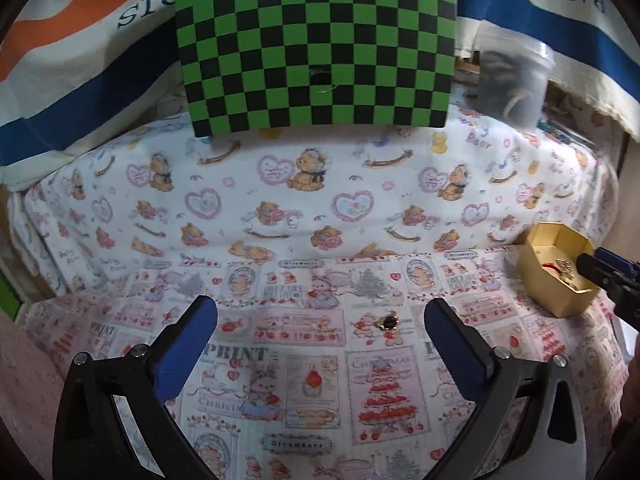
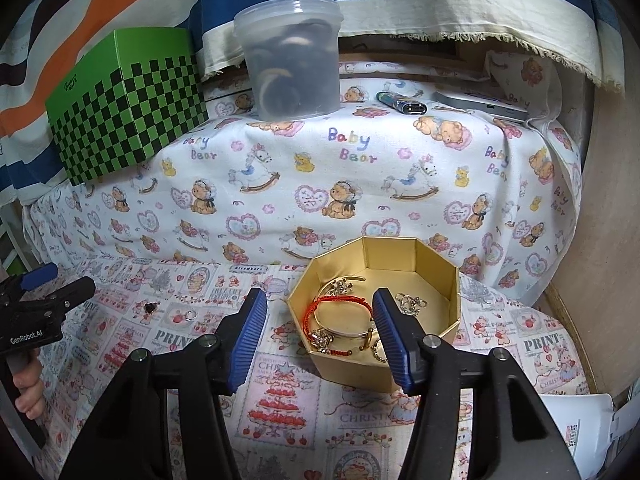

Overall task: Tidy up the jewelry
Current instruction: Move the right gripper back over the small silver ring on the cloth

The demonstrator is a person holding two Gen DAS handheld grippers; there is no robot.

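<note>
A small ring with a dark stone (image 1: 389,323) lies on the printed cloth between and just beyond my left gripper's (image 1: 320,312) open, empty fingers. It also shows in the right wrist view (image 2: 151,307), near the left gripper (image 2: 60,280). A gold octagonal box (image 2: 416,256) holds a red cord bracelet (image 2: 336,304), a gold bangle and several silver pieces. My right gripper (image 2: 320,308) is open and empty, hovering over the box's near left side. The box (image 1: 560,296) sits at the right in the left wrist view, with the right gripper (image 1: 600,270) over it.
A green checkered box (image 1: 316,52) and a clear lidded tub (image 2: 294,56) stand on the raised ledge behind. A lighter (image 2: 402,103) and a flat silver device (image 2: 480,106) lie on the ledge to the right. A wooden wall (image 2: 608,240) bounds the right side.
</note>
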